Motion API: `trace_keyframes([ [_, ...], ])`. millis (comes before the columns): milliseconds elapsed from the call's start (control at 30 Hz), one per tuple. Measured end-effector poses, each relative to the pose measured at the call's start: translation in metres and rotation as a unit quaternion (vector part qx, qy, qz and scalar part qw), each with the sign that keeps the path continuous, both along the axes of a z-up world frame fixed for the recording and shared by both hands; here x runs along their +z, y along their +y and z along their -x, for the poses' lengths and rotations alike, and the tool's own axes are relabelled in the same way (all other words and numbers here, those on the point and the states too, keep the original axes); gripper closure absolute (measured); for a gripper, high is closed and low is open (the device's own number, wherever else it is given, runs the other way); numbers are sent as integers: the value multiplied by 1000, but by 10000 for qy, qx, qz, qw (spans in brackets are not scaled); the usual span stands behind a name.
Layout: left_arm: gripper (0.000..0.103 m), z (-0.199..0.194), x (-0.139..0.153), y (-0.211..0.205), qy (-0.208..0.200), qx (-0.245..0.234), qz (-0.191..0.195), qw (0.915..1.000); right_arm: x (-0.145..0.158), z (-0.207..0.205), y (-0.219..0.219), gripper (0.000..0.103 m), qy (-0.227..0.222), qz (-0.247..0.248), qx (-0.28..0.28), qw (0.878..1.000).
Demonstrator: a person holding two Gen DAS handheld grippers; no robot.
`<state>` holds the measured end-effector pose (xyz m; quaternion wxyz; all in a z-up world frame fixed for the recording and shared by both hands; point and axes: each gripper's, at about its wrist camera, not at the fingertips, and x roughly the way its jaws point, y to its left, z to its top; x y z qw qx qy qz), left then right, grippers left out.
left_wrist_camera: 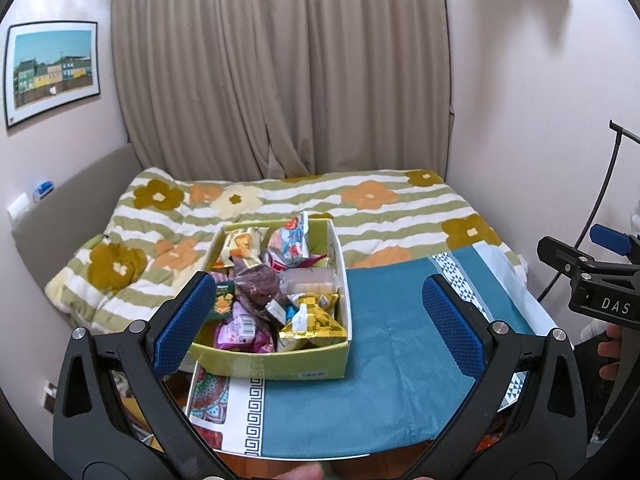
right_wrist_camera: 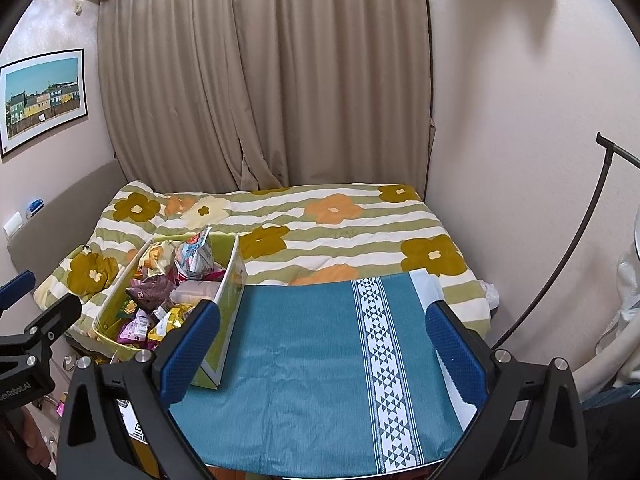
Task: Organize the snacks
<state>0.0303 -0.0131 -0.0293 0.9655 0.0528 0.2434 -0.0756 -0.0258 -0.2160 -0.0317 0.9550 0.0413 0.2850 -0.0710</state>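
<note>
While both hover level, left tongs — right tongs — gape.

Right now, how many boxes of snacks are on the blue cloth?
1. The box sits at the cloth's left edge, heaped with snacks; none elsewhere on the cloth.

Bright, even light; sharp; fisheye-bent, dark edges.

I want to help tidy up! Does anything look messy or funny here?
Yes. The yellow-green cardboard box on the teal cloth is a jumble: crinkly snack packets heaped every way, some poking above its rim. Both grippers' jaws are open and empty.
</note>
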Motion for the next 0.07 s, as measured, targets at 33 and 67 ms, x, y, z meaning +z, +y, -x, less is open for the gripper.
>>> trace_keyframes([
  [33,1,1,0,-1,-38,30,-14,10000,0,0,1,1,2,4,0,10000],
  [67,1,3,0,-1,-49,51,-17,10000,0,0,0,1,-3,7,14,10000],
])
